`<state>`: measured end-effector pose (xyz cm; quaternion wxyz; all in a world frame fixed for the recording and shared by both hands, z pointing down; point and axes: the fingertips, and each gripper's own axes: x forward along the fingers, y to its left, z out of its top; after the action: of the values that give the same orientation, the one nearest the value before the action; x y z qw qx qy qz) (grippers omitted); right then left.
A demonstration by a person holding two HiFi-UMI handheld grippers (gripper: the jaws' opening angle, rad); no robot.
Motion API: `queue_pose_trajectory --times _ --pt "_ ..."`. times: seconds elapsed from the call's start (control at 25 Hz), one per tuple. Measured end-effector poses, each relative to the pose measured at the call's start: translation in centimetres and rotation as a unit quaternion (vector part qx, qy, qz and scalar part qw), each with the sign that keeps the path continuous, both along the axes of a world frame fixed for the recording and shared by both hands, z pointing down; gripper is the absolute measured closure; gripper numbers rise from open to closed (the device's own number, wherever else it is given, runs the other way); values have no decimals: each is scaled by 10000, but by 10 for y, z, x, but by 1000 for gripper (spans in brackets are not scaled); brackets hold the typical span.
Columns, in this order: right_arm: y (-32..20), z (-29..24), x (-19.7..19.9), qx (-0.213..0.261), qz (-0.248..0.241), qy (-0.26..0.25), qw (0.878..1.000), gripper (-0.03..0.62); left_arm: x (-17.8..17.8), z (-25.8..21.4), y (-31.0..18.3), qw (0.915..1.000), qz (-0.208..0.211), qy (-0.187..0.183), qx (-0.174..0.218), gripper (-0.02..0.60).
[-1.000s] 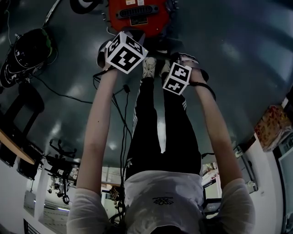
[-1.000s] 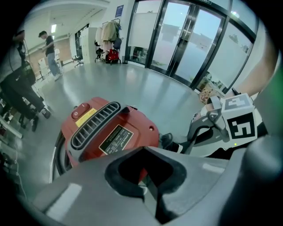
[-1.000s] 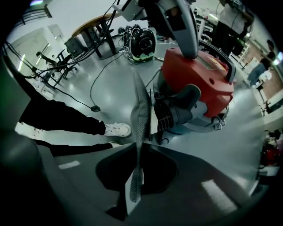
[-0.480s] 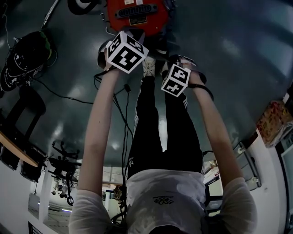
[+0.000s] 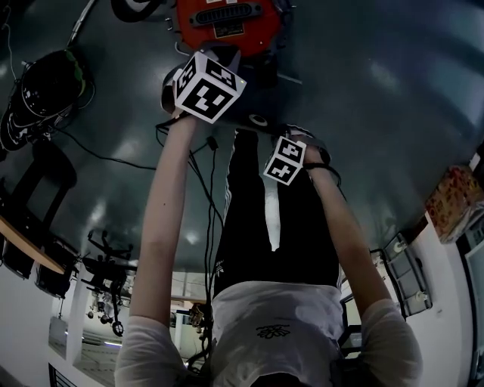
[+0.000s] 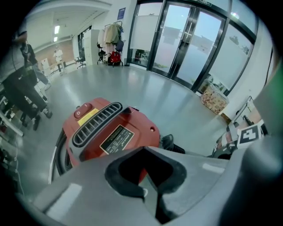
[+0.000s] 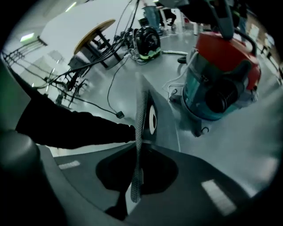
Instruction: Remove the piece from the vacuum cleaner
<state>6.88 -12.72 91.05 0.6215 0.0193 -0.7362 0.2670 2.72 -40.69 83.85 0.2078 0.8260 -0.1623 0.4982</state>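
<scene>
The red vacuum cleaner (image 5: 227, 19) stands on the grey floor ahead of me; its red lid (image 6: 110, 130) fills the left gripper view. In the right gripper view its teal body and black hose port (image 7: 221, 95) face me. My right gripper (image 7: 138, 148) is shut on a flat grey piece (image 7: 148, 117) with a white ring, seen edge-on and held clear of the machine. In the head view that piece (image 5: 257, 113) stretches from the right gripper (image 5: 285, 160) toward the vacuum. My left gripper (image 6: 144, 154) is shut just above the lid, with nothing showing between its jaws.
A black helmet-like object with green trim (image 5: 45, 83) lies left, with cables (image 5: 98, 155) trailing across the floor. A patterned box (image 5: 450, 200) sits right. My own black-trousered legs (image 5: 265, 227) stand between the arms. Glass doors (image 6: 190, 44) lie beyond the vacuum.
My right gripper has drawn back from the vacuum toward my body, carrying the flat piece with it. The left gripper has stayed by the lid.
</scene>
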Motion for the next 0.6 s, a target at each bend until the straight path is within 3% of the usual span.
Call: queue_pose_trajectory --times 0.08,0.24,0.44,0.52,0.6 --pt "-4 -1 0 -4 371 27 9993 559 0 0 -3 9999 -93 64 81 578" --pt "-31 -12 -2 263 422 -68 9987 559 -4 -2 -5 9992 -338 122 171 578" --pt "-41 -12 0 265 553 -130 9980 559 -3 1 -5 9991 -434 7 -36 578" --pt "-45 -16 3 303 590 -81 9978 559 -3 2 -9 9957 -877 95 -266 580" --pt "-47 -33 4 375 607 -31 9974 559 -8 0 -6 9845 -1595 180 -713 580"
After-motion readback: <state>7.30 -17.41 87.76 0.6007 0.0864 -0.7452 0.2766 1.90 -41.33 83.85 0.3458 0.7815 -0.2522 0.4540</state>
